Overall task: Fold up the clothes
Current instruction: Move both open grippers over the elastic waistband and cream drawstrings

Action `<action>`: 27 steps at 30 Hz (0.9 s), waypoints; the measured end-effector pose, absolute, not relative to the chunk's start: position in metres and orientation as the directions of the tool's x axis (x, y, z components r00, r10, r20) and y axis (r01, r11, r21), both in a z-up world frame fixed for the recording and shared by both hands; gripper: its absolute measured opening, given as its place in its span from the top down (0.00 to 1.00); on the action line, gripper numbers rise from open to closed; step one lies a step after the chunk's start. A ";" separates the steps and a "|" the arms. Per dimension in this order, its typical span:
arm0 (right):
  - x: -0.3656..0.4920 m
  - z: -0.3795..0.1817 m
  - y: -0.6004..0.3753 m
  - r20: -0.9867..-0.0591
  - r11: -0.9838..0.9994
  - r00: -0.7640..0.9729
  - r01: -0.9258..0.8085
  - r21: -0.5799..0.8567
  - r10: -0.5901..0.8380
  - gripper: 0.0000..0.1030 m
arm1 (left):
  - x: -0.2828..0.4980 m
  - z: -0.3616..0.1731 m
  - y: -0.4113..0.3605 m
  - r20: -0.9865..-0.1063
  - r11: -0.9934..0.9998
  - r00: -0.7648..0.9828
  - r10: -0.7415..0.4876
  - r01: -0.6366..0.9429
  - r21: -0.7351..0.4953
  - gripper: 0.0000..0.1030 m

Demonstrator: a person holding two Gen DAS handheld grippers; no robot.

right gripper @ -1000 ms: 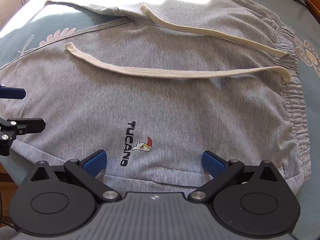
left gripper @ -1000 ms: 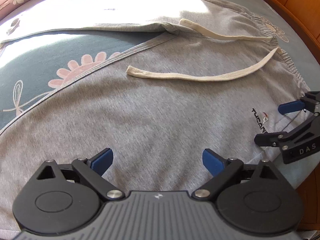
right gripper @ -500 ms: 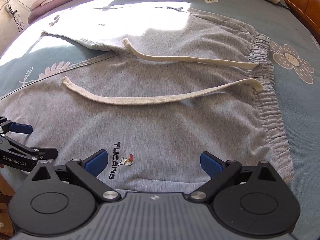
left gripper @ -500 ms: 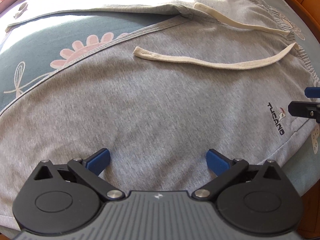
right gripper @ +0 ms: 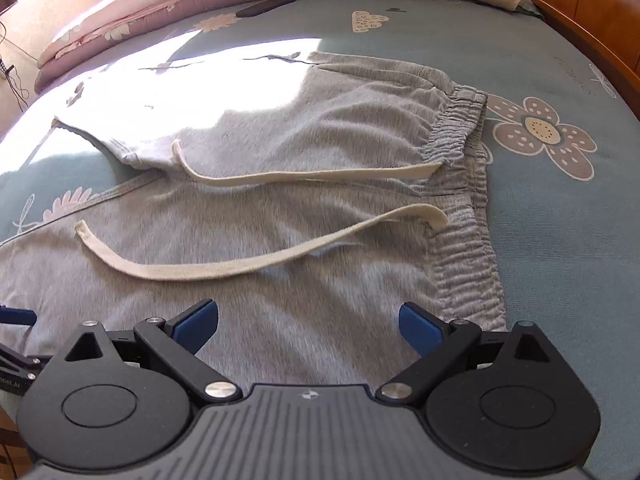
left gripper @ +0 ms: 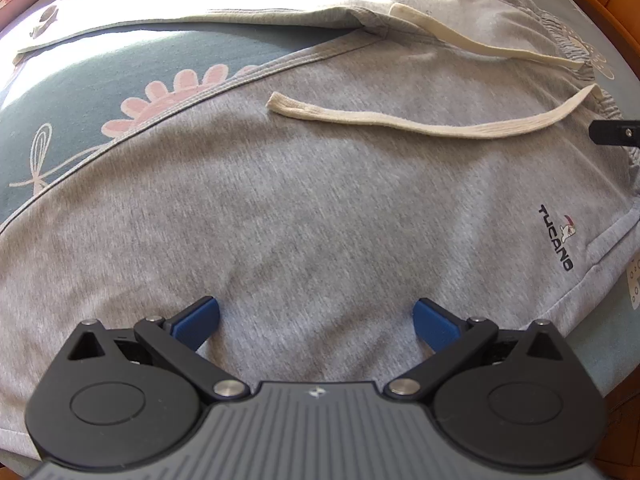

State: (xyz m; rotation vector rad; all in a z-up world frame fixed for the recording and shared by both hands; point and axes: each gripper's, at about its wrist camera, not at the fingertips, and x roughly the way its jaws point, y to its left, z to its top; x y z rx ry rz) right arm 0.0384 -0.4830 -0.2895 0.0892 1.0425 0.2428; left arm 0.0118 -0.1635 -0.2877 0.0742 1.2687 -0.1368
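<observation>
While the grey sweatpants (right gripper: 304,184) lie spread flat across the floral bedsheet (right gripper: 560,240), neither claw has hold of anything. The left claw (left gripper: 316,320) hangs over the near leg with its blue pads wide apart and only bare cloth beneath them; the right claw (right gripper: 308,322) is likewise released, poised over the hip area just short of the elastic waistband (right gripper: 460,136).

As I read it, folding has not properly begun: the two legs still fan apart in a V, with a wedge of sheet showing between them. The next move probably calls for each claw to drop to an edge of the near leg, pinch the cloth, and carry it over onto the far leg. The two cream drawstrings (right gripper: 248,268) lie loose on top and would best be kept from trailing out of the fold.

From the left wrist you get the printed logo (left gripper: 558,242) near the hem side and the pink flower on the sheet between the legs, neither clear in the other view. From the right wrist you see the whole waistband, the sunlit far leg, the pink quilt (right gripper: 160,4) at the head of the bed and the wooden bed frame (right gripper: 592,12).
</observation>
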 end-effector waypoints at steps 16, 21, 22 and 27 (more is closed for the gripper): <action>0.067 -0.317 -0.481 -0.918 0.980 0.347 -0.105 0.168 0.194 0.00 | 0.012 -0.291 -0.156 -0.961 0.992 0.271 -0.058 0.127 -0.024 0.00; 0.063 -0.321 -0.465 -0.929 0.988 0.351 -0.138 0.072 0.117 0.00 | 0.011 -0.292 -0.152 -0.961 0.992 0.270 -0.060 0.126 -0.026 0.00; 0.063 -0.322 -0.463 -0.929 0.989 0.354 -0.136 0.061 0.106 0.00 | 0.010 -0.292 -0.152 -0.961 0.992 0.271 -0.060 0.126 -0.026 0.00; 0.065 -0.322 -0.463 -0.933 0.990 0.347 -0.133 0.056 0.099 0.00 | 0.007 -0.293 -0.149 -0.959 0.992 0.278 -0.059 0.125 -0.025 0.00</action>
